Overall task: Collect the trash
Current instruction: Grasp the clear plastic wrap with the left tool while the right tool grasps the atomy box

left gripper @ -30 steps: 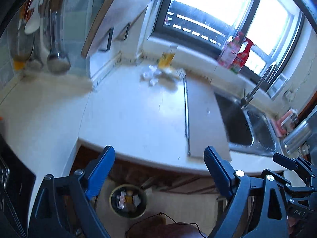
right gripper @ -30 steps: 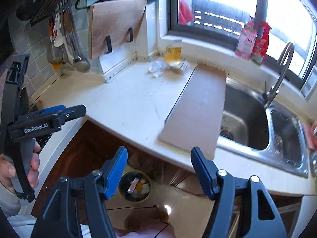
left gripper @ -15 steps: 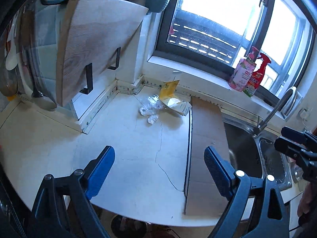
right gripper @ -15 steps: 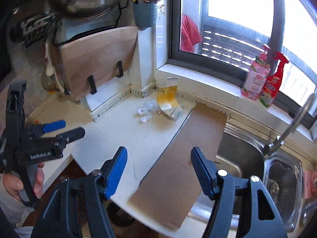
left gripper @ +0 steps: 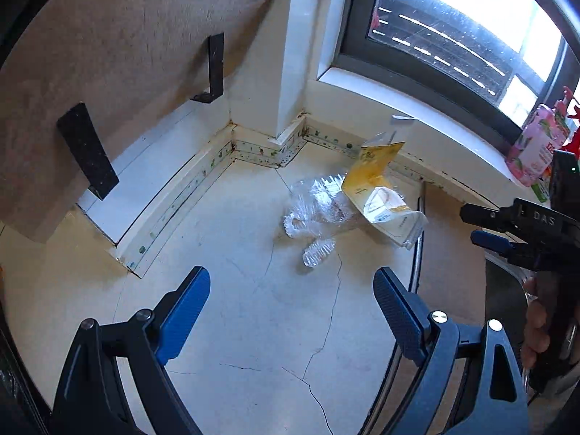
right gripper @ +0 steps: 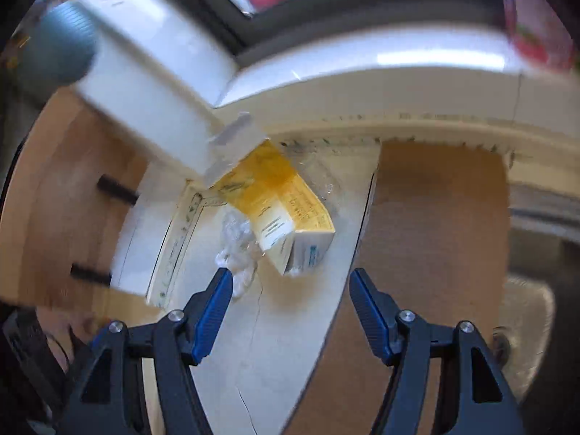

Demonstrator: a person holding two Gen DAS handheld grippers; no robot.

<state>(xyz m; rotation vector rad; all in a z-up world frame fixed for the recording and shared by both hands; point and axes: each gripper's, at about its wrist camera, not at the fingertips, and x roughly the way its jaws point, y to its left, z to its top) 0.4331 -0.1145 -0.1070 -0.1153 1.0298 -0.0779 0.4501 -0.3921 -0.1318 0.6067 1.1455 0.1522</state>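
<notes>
Cracked white countertop (left gripper: 275,326) filled both views. Left gripper (left gripper: 291,302) and right gripper (right gripper: 288,299) had swung in from the counter edge over the bin, jaws wide apart, empty. Beyond them, crumpled clear plastic (left gripper: 315,210) lay touching the yellow carton (right gripper: 286,214), near the window corner. Pickup not yet begun.

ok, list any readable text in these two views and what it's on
"DAS" on the black body of the right gripper, seen in the left wrist view.
Yellow and white carton: printed lines and a blue mark, too blurred to read.
Pink bottle on the window sill: label print too small to read.
Nothing else legible.
</notes>
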